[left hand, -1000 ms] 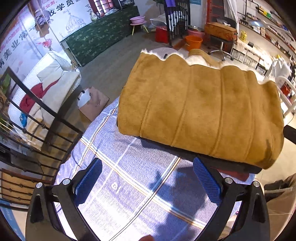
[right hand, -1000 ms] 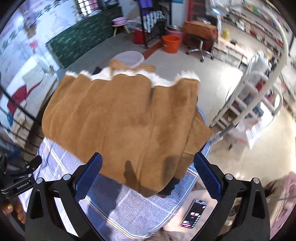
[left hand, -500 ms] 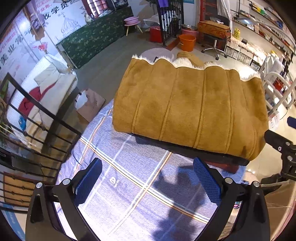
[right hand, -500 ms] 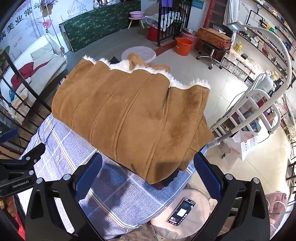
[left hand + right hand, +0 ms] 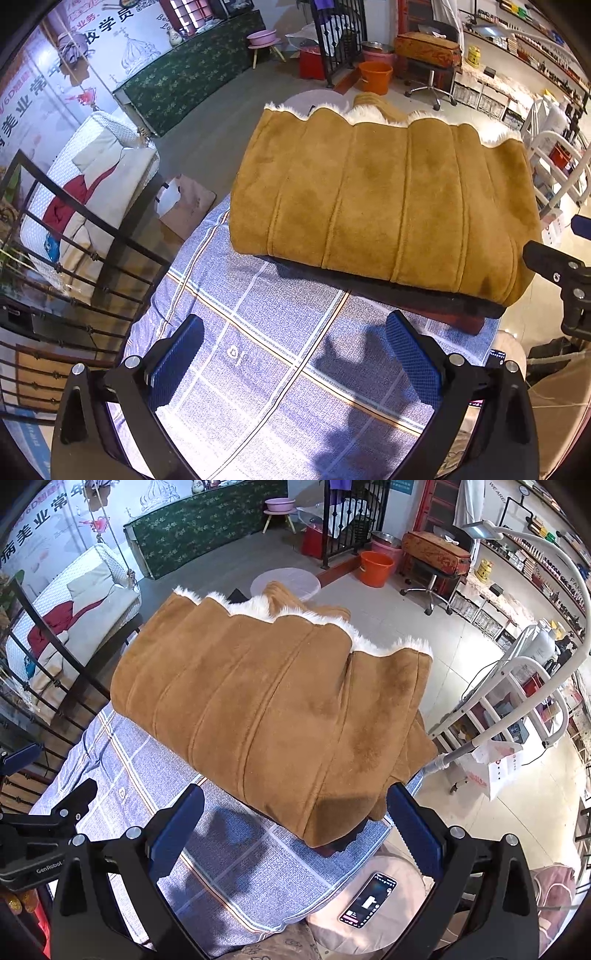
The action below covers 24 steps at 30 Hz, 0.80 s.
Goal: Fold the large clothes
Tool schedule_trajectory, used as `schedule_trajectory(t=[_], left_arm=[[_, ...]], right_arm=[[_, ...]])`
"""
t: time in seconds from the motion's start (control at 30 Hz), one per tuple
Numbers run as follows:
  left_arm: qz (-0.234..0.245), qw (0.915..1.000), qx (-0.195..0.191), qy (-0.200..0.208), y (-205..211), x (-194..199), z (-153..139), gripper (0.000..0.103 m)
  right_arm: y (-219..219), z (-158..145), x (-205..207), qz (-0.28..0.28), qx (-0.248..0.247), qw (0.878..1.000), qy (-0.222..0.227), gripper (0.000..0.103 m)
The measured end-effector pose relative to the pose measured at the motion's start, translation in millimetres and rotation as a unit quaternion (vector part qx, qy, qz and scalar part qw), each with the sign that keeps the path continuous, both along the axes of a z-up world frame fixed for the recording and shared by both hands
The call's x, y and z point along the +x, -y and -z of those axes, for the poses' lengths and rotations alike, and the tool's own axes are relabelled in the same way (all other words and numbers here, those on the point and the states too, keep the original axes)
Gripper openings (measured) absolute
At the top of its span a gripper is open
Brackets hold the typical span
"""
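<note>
The left tongs (image 5: 295,365) hang spread wide with nothing between the blue ribbed pads (image 5: 177,360), above the blue-and-white checked cloth (image 5: 258,332) that covers the surface. Ahead of them and somewhat to their right lies the folded tan suede coat with white fleece lining (image 5: 384,199), a thick rectangular bundle. Bare checked cloth separates it from the pads. Its long axis runs crosswise to the left tongs, side to side, with the rounded fold facing them and the scalloped fleece edge (image 5: 380,116) pointing away toward the far end of the surface. A dark layer (image 5: 424,299) shows under the near fold.

The right tongs (image 5: 295,823) are likewise spread apart and grip nothing. From these, the coat (image 5: 273,709) lies straight ahead and close: its near corner (image 5: 332,823) sits between the open pads in the picture, though whether it touches them cannot be told. Here the bundle runs diagonally, from far left down to near right, fleece edge (image 5: 317,622) again away. A black smartphone (image 5: 367,901) rests on a pale pink cushion (image 5: 391,878) below the right pad.

The right tongs seem the nearer pair. The coat looks already folded into a compact stack, so any further move would likely be a squaring-up of the near right corner, where loose layers bulge out.
</note>
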<state>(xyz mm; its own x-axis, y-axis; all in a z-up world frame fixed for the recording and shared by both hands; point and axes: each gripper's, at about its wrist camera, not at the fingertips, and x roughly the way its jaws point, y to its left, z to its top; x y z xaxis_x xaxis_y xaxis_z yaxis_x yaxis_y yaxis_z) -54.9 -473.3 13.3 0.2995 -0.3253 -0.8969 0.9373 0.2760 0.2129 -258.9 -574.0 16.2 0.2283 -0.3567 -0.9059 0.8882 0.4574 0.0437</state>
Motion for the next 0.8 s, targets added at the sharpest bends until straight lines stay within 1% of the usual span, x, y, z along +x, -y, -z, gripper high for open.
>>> schedule_trajectory(t=[0.17,0.8], left_arm=[[0.008,0.9999,0.004,0.014,0.8,-4.1,1.9,0.097],[-0.001,1.0,0.006,0.003,-3.5,-3.0,3.0,0.097]], right_arm=[[0.4,1.7,0.0,0.0,0.004,1.0,0.002,0.098],[-0.7,3.6,3.7,-0.012,0.007,1.0,0.006,0.098]])
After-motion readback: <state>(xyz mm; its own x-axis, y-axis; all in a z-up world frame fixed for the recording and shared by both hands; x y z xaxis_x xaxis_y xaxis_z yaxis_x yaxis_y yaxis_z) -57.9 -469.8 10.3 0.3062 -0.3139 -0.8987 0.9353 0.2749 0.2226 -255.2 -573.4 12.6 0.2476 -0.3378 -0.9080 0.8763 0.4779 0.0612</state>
